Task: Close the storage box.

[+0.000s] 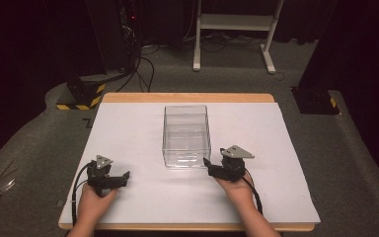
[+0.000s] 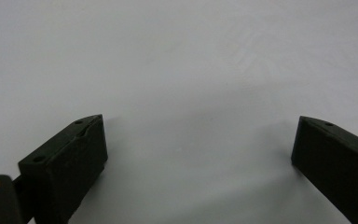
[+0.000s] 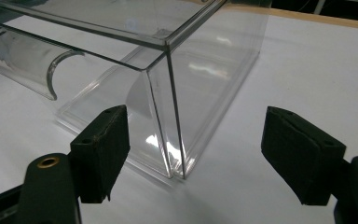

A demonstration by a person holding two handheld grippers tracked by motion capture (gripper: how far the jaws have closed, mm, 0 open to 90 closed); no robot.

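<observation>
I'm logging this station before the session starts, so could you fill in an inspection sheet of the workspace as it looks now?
Surface: white sheet over a wooden table, bare where visible.
Job's things: one clear plastic box, open-topped and apparently empty, standing mid-table.
Clutter: nothing seen on the table.
Grippers: left gripper open, low over the bare sheet; right gripper open, at the box's near right corner, jaws either side of that corner, not closed on it.
Cables: one black cable trails from the left gripper, another from the right.
Surroundings: grey carpet, white frame legs, hazard-striped base, floor wires.
</observation>
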